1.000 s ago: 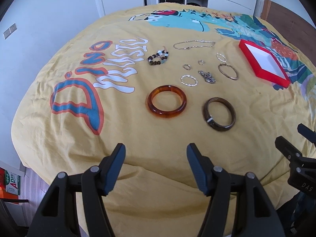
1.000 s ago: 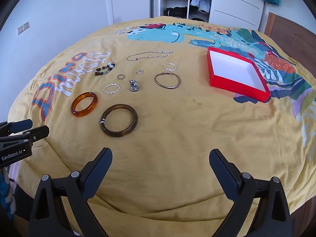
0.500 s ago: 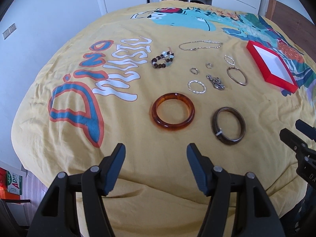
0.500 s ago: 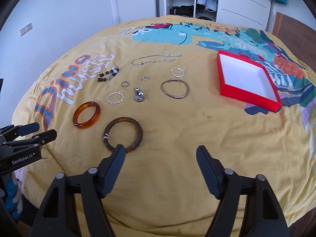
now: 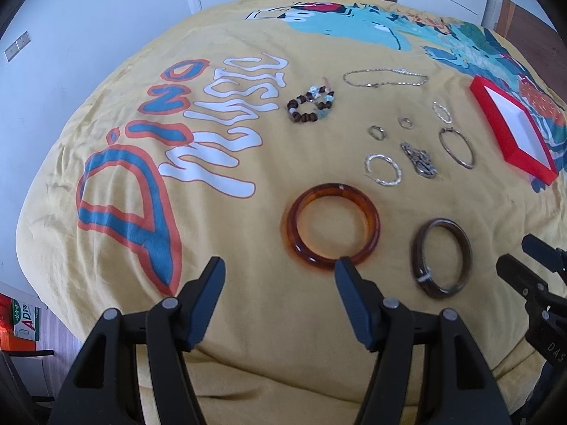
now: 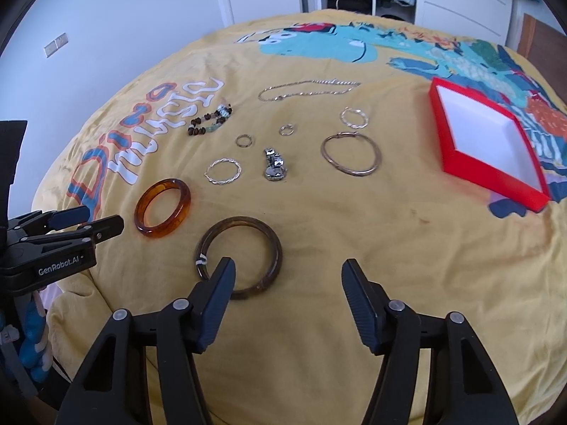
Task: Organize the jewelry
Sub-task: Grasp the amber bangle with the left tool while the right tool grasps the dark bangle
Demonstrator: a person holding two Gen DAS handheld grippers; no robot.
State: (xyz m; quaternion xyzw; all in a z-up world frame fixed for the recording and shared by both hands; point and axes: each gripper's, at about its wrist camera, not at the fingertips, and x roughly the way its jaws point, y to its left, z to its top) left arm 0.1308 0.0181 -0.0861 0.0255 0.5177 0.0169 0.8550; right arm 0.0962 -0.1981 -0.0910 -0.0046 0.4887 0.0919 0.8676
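Yellow bedding with a dinosaur print and the words "Dino Music" covers the bed (image 6: 354,248) that carries all the jewelry, with white wardrobe doors and an open closet behind it.

Angled steeply down at the near part of the bed, the left hand-held gripper (image 5: 280,269) has its jaws apart and nothing between them; its right fingertip (image 5: 345,269) overlaps the near rim of the amber bangle (image 5: 331,225) in its own view, though whether it touches cannot be told. The right hand-held gripper (image 6: 287,269) points down just as steeply, its jaws closing but still apart over bare cloth. Its left fingertip (image 6: 225,269) lies over the near edge of the dark brown bangle (image 6: 241,256), contact again unclear.

The amber bangle is translucent orange and lies flat; the dark brown bangle lies flat just beside it, with a small white mark on its rim. Beyond them lie a twisted silver hoop (image 6: 222,172), a crumpled silver chain piece (image 6: 274,166), a thin gold-toned hoop (image 6: 351,154), two small rings (image 6: 243,140) (image 6: 286,129) and a smaller twisted hoop (image 6: 354,117). Farther back are a beaded bracelet (image 6: 211,122) of brown and pale beads and a fine chain necklace (image 6: 308,88) laid out long. An open red box (image 6: 492,177) with a white inside sits well apart to the right.
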